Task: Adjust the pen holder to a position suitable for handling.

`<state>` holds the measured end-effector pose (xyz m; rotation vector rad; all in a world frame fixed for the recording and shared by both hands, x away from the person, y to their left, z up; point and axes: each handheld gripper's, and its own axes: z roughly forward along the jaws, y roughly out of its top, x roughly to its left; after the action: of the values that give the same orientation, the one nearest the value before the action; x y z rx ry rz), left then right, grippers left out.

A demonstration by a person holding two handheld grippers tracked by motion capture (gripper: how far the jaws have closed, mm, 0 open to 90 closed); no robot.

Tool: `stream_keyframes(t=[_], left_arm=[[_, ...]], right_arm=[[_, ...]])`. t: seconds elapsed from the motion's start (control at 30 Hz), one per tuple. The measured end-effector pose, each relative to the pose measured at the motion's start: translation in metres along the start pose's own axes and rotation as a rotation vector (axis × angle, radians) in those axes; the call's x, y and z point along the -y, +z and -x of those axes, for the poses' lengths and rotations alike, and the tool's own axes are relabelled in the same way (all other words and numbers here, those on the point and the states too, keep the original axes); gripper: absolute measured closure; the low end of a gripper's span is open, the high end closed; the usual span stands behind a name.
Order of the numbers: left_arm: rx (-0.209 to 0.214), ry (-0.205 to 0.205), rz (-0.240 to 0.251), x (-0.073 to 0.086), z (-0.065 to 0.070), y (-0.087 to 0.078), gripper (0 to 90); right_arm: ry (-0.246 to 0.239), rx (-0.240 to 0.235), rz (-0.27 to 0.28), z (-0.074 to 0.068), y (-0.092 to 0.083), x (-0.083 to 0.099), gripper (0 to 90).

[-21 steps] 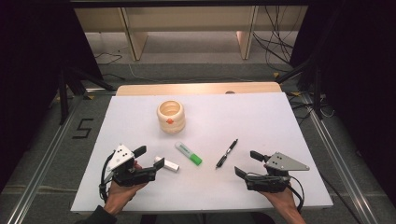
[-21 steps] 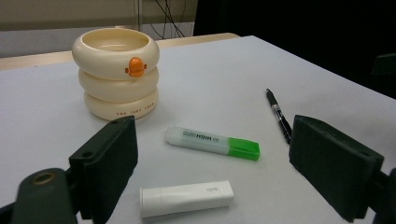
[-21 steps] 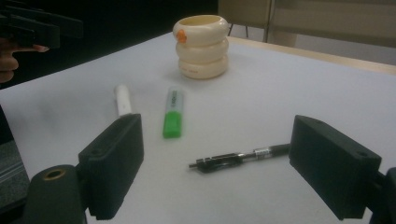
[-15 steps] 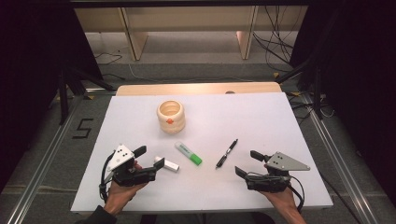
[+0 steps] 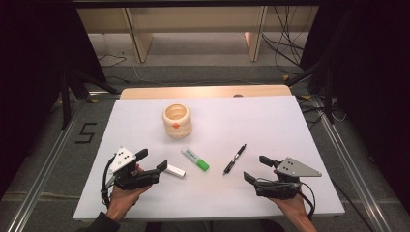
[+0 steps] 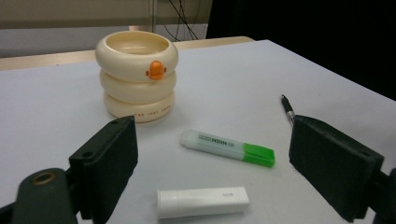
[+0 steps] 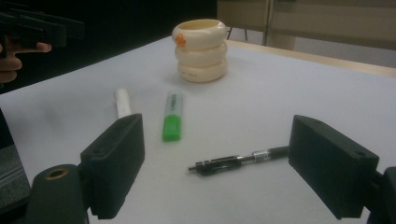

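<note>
The left gripper (image 5: 153, 164) rests low at the near edge of the white table (image 5: 290, 125), jaws spread wide with nothing between them. Just ahead of its tips lies a white capped tube (image 6: 202, 202), flat on its side and crosswise to the jaws. The right gripper (image 5: 255, 168) sits likewise at the near edge, jaws wide apart and empty, with a black pen (image 7: 240, 160) lying just beyond them, also crosswise.

The likely trouble is rolling: both tube and pen are round and lie loose, so a jaw that nudges one before the pads close would probably send it skating off across the smooth tabletop. Closing near an end instead of the middle could let either swing or tip out of the grip. The pen is thin, so pads that come down too high may shut over it and miss.

A green-capped highlighter (image 6: 227, 147) lies between the two, beyond the tube and close enough for the left jaws to knock on the approach. A cream ringed pot (image 5: 177, 121) stands farther off, out of the way.
</note>
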<state>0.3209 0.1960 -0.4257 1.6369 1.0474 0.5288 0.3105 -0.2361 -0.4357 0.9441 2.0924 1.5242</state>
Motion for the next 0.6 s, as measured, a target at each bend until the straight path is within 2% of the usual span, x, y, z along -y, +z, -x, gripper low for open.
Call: stream_keyframes(t=[0.23,0.4,0.6], left_arm=[[-0.049,-0.026,-0.002,-0.008,-0.008,0.003,14.9],[-0.090,-0.026,-0.003,-0.019,-0.014,0.011,15.0],[-0.109,-0.077,-0.030,-0.029,-0.027,0.022,15.2]], right_arm=[[0.001,0.000,-0.001,-0.001,0.000,0.000,19.7],[0.000,0.001,0.002,-0.001,0.000,0.001,19.8],[-0.001,0.001,0.005,-0.001,0.000,0.001,20.0]])
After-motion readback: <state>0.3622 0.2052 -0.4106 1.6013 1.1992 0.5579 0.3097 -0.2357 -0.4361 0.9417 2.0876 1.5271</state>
